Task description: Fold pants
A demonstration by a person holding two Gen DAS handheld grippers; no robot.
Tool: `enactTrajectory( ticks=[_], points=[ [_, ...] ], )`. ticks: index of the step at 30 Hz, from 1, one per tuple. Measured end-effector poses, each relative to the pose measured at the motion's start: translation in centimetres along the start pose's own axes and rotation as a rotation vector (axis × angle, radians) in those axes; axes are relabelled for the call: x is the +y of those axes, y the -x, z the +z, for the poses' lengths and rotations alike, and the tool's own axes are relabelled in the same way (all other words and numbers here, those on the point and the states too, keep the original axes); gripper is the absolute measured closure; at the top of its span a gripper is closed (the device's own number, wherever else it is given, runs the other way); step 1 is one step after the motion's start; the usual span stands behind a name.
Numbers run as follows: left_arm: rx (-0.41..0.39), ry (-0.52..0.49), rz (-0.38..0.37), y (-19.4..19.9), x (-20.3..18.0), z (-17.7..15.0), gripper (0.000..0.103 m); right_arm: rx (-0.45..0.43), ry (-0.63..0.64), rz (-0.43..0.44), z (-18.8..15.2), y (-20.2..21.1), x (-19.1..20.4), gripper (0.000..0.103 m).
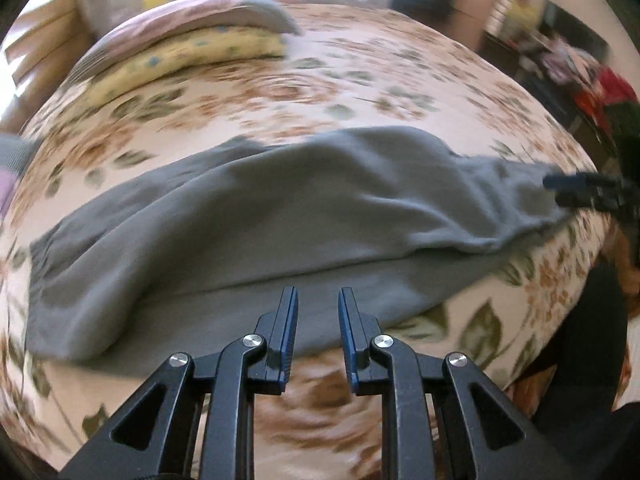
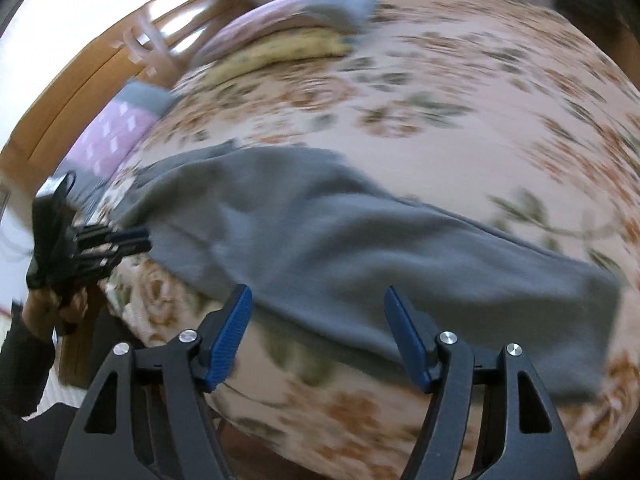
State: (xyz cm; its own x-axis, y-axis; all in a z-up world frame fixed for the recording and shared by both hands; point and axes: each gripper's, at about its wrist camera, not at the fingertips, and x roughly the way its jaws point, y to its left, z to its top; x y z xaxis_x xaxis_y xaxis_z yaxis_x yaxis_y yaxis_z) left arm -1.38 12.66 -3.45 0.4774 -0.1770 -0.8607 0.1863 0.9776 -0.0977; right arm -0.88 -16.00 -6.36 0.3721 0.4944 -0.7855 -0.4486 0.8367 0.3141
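Observation:
Grey pants (image 1: 256, 216) lie across a floral bedspread (image 1: 320, 76), one layer folded over another, with the lower layer showing along the near edge. They also show in the right wrist view (image 2: 360, 248). My left gripper (image 1: 318, 294) hovers over the near edge of the pants, its fingers a small gap apart and empty. My right gripper (image 2: 318, 296) is wide open and empty, just above the near edge of the pants. The right gripper shows at the far right of the left view (image 1: 560, 184), at the pants' end. The left gripper shows at the left of the right view (image 2: 136, 240).
Stacked pillows, pink, grey and yellow (image 1: 192, 36), lie at the far side of the bed. A purple and grey pillow (image 2: 120, 128) lies by the wooden headboard (image 2: 100, 64). Cluttered shelves (image 1: 560, 60) stand at the right.

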Motion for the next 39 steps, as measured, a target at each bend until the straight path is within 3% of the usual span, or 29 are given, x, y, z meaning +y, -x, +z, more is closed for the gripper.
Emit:
enactTrajectory(
  ticks=[7, 16, 19, 23, 29, 31, 33, 35, 37, 39],
  points=[
    [-0.050, 0.157, 0.066, 2.5, 6.5, -2.0, 0.078, 0.022, 0.138, 0.063, 1.8, -5.1, 7.8, 0.034],
    [-0.089, 0.397, 0.138, 4.6, 14.8, -5.1, 0.065, 0.042, 0.299, -0.006, 3.6, -11.2, 15.1, 0.034],
    [-0.091, 0.493, 0.167, 4.8, 17.6, -6.1, 0.065, 0.055, 0.329, -0.026, 3.8, -13.1, 16.3, 0.034],
    [-0.091, 0.618, 0.134, 4.5, 21.2, -7.3, 0.064, 0.074, 0.378, -0.075, 4.0, -15.3, 17.1, 0.034],
    [-0.067, 0.681, 0.156, 2.8, 23.7, -7.0, 0.055, 0.090, 0.438, -0.138, 4.2, -17.8, 17.5, 0.034],
    [-0.050, 0.697, 0.159, 2.0, 24.3, -7.1, 0.055, 0.104, 0.446, -0.156, 4.3, -18.7, 17.4, 0.038],
    [-0.042, 0.705, 0.165, 1.6, 24.5, -7.0, 0.057, 0.123, 0.448, -0.174, 4.2, -19.6, 17.2, 0.051],
    [-0.044, 0.692, 0.180, 1.3, 24.5, -6.7, 0.059, 0.117, 0.440, -0.163, 4.4, -19.8, 16.9, 0.056],
    [-0.045, 0.673, 0.206, 1.3, 24.4, -6.3, 0.069, 0.111, 0.427, -0.144, 4.6, -19.6, 16.9, 0.064],
    [-0.051, 0.652, 0.223, 1.5, 24.3, -6.1, 0.084, 0.105, 0.415, -0.129, 4.7, -19.1, 16.8, 0.086]
  ],
)
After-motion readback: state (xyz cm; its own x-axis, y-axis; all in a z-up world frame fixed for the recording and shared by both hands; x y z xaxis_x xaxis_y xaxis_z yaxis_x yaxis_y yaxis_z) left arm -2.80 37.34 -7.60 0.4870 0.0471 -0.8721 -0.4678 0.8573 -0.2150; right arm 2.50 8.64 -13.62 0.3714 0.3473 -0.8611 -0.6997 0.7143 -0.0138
